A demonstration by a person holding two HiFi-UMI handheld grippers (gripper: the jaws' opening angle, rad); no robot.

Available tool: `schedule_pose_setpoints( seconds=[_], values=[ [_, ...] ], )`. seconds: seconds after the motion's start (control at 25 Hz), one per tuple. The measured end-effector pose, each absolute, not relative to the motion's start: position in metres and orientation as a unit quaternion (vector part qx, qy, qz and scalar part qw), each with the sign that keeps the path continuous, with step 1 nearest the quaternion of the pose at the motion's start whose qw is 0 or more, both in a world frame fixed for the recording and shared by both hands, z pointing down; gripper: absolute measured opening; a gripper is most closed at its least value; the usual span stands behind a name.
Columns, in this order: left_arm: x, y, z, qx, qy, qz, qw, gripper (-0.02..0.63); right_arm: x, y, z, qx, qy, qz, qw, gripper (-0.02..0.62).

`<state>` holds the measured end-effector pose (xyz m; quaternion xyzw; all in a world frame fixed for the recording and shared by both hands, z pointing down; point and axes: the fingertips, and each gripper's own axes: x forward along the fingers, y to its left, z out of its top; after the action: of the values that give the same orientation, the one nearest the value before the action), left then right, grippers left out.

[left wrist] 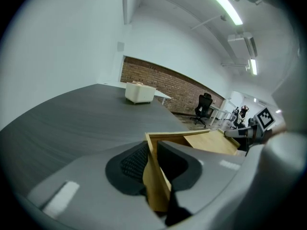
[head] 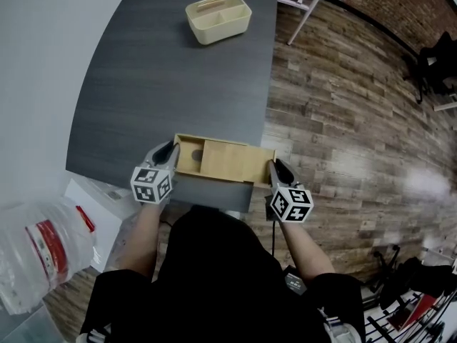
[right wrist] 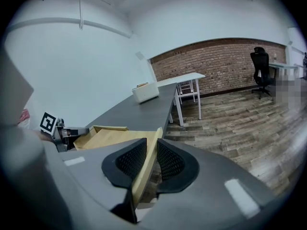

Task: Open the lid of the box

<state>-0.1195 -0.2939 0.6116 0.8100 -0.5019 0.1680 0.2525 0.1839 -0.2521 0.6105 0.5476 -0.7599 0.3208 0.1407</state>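
Observation:
A flat wooden box (head: 188, 158) lies at the near edge of the dark grey table (head: 157, 84). Its sliding lid (head: 230, 163) sits shifted to the right, so the box's left part shows open inside. My left gripper (head: 173, 149) is shut on the box's left end wall (left wrist: 156, 188), one pad on each side of it. My right gripper (head: 274, 167) is shut on the right end of the lid (right wrist: 144, 169), which juts past the table's edge. In the left gripper view the lid (left wrist: 211, 142) slopes away toward the right gripper (left wrist: 240, 134).
A cream two-compartment caddy (head: 218, 18) stands at the table's far end. Wood floor (head: 343, 120) lies to the right of the table. A clear plastic bag (head: 43, 249) sits low on the left. A black office chair (right wrist: 261, 71) and a white table (right wrist: 184, 78) stand farther off.

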Motion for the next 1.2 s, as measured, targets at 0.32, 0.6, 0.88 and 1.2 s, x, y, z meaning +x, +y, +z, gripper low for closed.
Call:
schedule_pose_setpoints(
  seconds=[0.32,0.6,0.88,1.2],
  values=[
    [-0.121,-0.296,0.611,0.805,-0.509,0.164,0.256,0.057,0.198,-0.252,0.611,0.558,-0.751,0.324,0.139,0.066],
    [-0.122,-0.296,0.611,0.801,-0.514,0.16,0.261,0.057,0.205,-0.253,0.611,0.56,-0.75,0.32,0.149,0.064],
    [-0.122,-0.296,0.612,0.799,-0.517,0.163,0.261,0.057,0.217,-0.252,0.611,0.572,-0.74,0.319,0.15,0.061],
    [-0.122,-0.296,0.614,0.796,-0.518,0.17,0.262,0.055,0.227,-0.25,0.612,0.581,-0.734,0.319,0.15,0.058]
  ],
)
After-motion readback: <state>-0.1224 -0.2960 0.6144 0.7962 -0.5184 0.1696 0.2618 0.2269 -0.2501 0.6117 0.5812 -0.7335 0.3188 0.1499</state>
